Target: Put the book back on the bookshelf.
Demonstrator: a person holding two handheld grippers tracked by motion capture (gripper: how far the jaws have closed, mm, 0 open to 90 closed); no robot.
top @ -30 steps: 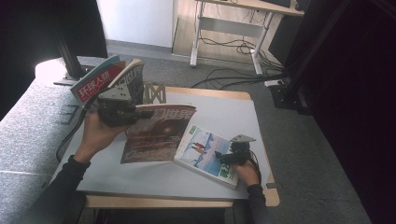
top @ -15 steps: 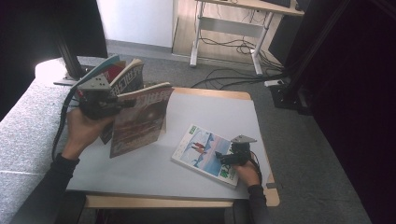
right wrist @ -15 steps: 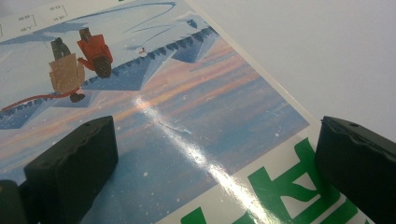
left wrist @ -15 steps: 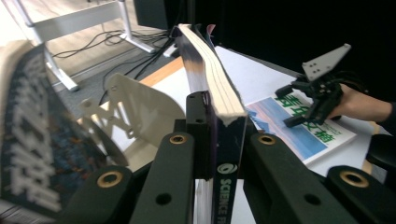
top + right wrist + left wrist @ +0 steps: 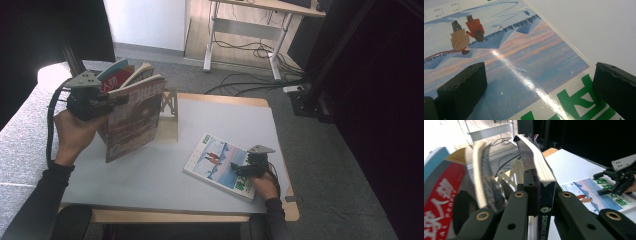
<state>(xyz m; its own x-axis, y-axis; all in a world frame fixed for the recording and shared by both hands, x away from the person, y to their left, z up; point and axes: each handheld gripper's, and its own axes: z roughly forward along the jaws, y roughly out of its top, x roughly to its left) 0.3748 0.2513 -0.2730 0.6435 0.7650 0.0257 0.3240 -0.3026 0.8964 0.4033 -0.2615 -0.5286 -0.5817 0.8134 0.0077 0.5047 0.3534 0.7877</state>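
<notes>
Nearest us, our right gripper point(image 5: 239, 169) rests with jaws spread wide on the snow-scene magazine point(image 5: 220, 162), which lies flat at the near right of the table point(image 5: 150, 175) and is not yet picked up. Farther left, our left gripper point(image 5: 112, 100) clamps an upright magazine point(image 5: 134, 117), lifted beside the wooden rack point(image 5: 169, 103) at the far edge, where two books point(image 5: 131, 75) already stand; we judge it about to be slotted in.

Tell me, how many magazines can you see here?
4, perhaps more hidden: one clamped in the left gripper, the lifted magazine; two standing behind it; a snowy-cover magazine flat under the right gripper.
</notes>
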